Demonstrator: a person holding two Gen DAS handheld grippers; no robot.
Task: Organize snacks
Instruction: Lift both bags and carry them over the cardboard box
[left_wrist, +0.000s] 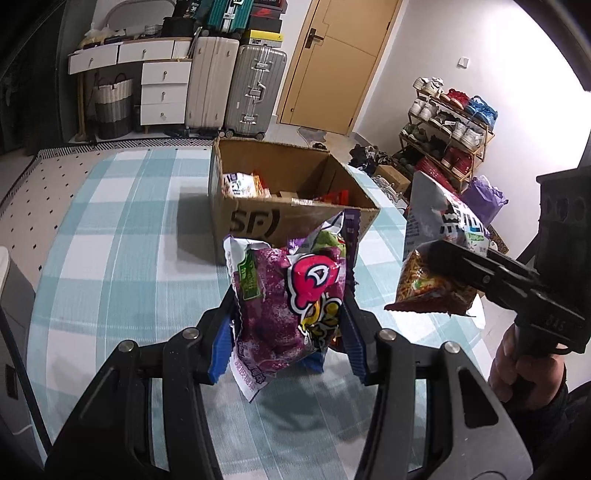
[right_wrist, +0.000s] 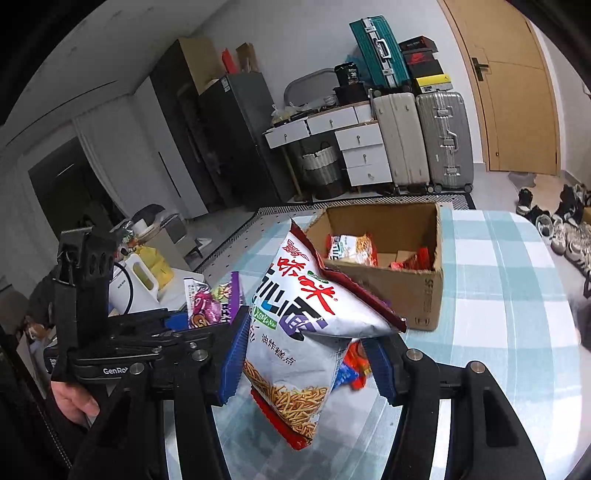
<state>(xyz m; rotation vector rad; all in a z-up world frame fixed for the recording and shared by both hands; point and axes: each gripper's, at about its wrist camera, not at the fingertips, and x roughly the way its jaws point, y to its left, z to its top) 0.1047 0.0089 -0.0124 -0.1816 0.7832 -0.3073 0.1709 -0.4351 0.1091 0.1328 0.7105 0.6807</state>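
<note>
Snack packets deep in the cardboard box (left_wrist: 291, 218) are too small to tell.

Left gripper (left_wrist: 291, 332): black linkage arms, silver pivot screws, blue ribbed pads (left_wrist: 221, 350) on the jaws. Right gripper (right_wrist: 306, 362): same build, same blue ribbed pads (right_wrist: 234, 365). White "GenRo" lettering shows on the left unit's black body. Dark sleeve (left_wrist: 546, 417) on the right arm.
</note>
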